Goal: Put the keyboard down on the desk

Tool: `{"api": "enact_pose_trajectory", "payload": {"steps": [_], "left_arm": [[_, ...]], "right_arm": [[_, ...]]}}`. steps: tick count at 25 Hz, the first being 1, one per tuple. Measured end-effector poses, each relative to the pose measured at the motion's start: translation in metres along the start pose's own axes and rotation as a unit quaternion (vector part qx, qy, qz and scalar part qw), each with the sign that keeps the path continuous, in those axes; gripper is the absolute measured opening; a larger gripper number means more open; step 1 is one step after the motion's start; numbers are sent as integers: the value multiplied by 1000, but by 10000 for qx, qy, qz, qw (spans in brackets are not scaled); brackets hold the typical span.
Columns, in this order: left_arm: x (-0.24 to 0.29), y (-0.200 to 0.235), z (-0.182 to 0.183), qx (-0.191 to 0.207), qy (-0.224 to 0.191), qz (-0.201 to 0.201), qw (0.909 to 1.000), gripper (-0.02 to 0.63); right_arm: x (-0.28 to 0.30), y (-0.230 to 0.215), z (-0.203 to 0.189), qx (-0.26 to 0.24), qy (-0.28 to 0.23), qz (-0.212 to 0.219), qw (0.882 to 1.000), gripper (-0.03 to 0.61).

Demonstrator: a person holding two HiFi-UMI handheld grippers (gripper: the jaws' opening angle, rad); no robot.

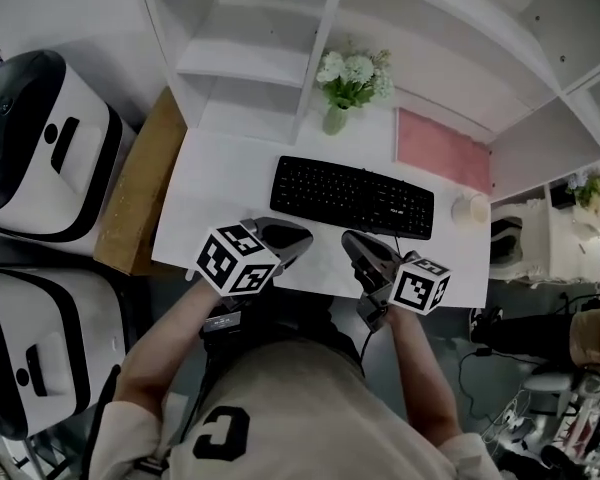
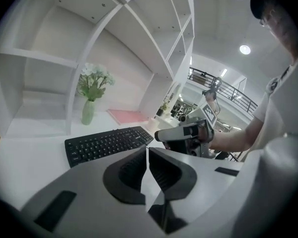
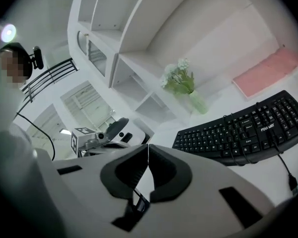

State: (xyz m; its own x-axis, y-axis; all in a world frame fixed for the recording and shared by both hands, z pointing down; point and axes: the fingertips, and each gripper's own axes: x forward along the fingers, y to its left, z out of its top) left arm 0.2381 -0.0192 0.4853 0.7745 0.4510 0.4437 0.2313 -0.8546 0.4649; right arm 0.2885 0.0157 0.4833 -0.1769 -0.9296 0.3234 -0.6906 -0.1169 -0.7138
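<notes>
Both jaw pairs closed and empty: my left gripper (image 1: 298, 238) and right gripper (image 1: 352, 242) hover near the keyboard (image 1: 352, 196), flat on the desk (image 1: 220, 203).

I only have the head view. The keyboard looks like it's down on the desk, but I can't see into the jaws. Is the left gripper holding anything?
Observer: No. In the left gripper view the left gripper's jaws are together with nothing between them. The keyboard lies flat on the desk beyond them.
Operator: And the right one?
Observer: The right gripper is also shut and empty in its own view.
Operator: Where's the cable?
Observer: The right gripper view shows the cable looped across the keys and trailing onto the desk in front.
</notes>
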Motion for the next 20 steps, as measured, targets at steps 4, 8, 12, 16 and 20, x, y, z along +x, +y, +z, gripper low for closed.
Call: {"api": "enact_pose_trajectory", "payload": {"steps": [4,8,12,16,20], "left_arm": [[-10,-13,3,19,-185,-161,9997,28],[-19,-17,-7,-166,-349,-93,9992,28],[-23,-22,-12,-262,-471,-37,9985,15],[-27,-34,-3,-58,-589,32,9982,14],[-29,-48,11,176,-694,122,9974,14]], "right_arm": [[-6,24,-5,-290,-75,76,9995,25],[-20,40,-15,-490,-106,-38,9987,25],[-37,48,-20,-610,-222,-220,9976,25],[-52,54,-17,-683,-348,-200,9969,25],[-63,61,-15,-856,-421,-5,9954,25]]}}
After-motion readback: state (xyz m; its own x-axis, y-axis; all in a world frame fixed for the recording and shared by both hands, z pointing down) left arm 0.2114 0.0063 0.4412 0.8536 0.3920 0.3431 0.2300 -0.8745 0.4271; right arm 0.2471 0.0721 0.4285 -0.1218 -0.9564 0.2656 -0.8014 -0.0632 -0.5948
